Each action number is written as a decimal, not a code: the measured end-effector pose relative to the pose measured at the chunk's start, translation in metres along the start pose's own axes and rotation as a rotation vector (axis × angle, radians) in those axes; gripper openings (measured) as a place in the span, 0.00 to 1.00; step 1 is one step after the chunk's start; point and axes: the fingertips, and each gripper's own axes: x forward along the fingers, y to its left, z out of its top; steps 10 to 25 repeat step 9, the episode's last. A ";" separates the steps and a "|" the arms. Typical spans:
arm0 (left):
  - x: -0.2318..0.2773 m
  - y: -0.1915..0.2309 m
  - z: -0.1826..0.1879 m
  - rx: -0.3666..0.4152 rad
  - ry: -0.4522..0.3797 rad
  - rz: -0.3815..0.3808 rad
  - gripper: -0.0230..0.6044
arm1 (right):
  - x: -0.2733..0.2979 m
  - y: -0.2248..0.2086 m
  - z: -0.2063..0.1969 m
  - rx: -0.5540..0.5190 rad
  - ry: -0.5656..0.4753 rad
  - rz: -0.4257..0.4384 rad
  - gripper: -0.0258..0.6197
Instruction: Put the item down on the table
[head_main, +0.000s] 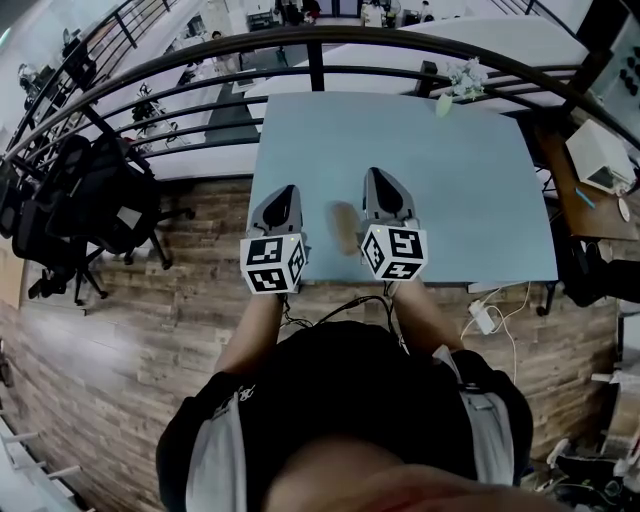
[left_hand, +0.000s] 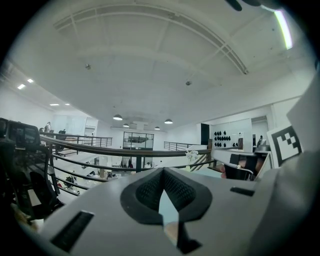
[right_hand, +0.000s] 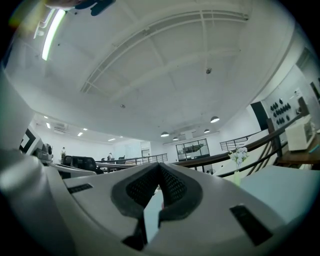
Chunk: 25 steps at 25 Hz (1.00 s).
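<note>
Head view shows us the item (head_main: 344, 229), a small tan thing that is too blurred to name, lying on the pale blue worktop (head_main: 450, 180). It sits close to the worktop's near edge and left of its middle. The left gripper (head_main: 283, 195) and right gripper (head_main: 380, 180) both hang over that same near edge, one on each side of the item, with the right one closer to it. Neither touches it as far as we can see.

In the right gripper view the jaws are together at their tips, and only a sliver of worktop shows in the gap behind them. In the left gripper view the jaws also meet at the tips, with nothing gripped. A tan patch low in that gap may be the item, but we cannot be sure.

We judge that the item is already set down and let go, so the task is at its tail end. The next move is only to draw both grippers back from the worktop. The right one should go straight back or up, so that its side does not brush the item.

The item looks longer than it is wide. We read its long axis as running from the worktop's near edge toward its far edge, a little aslant. The blur hides which end is which.
</note>
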 end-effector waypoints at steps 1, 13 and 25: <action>0.000 0.000 0.001 0.000 0.000 -0.001 0.05 | 0.001 0.001 -0.001 -0.002 0.004 0.001 0.04; -0.001 0.004 -0.001 -0.003 -0.002 0.000 0.05 | 0.003 0.006 -0.005 0.003 0.006 0.012 0.04; -0.001 0.004 -0.001 -0.003 -0.002 0.000 0.05 | 0.003 0.006 -0.005 0.003 0.006 0.012 0.04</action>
